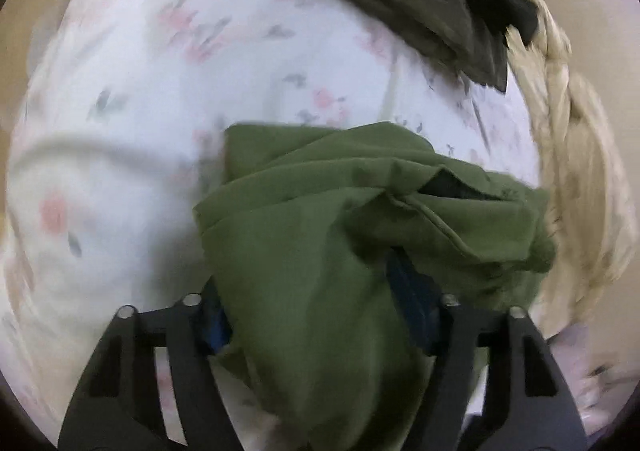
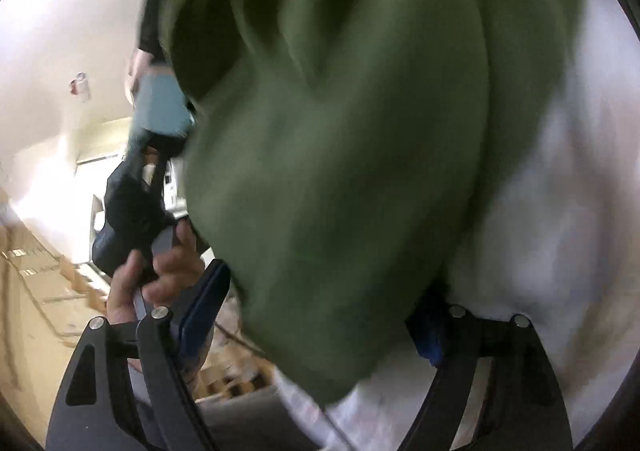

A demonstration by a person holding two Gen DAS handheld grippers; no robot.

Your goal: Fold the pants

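green pants drape between the left tool's parted fingers on the floral bed sheet; right tool gapes wide around the cloth. open sheet lies leftward.

no legible text anywhere

Both views are smeared by motion. The right gripper's right pad is hidden behind the green pants; grip cannot be judged.

Both jaws stand apart: left hand-held gripper angled steeply downward, right hand-held gripper tilted lower.
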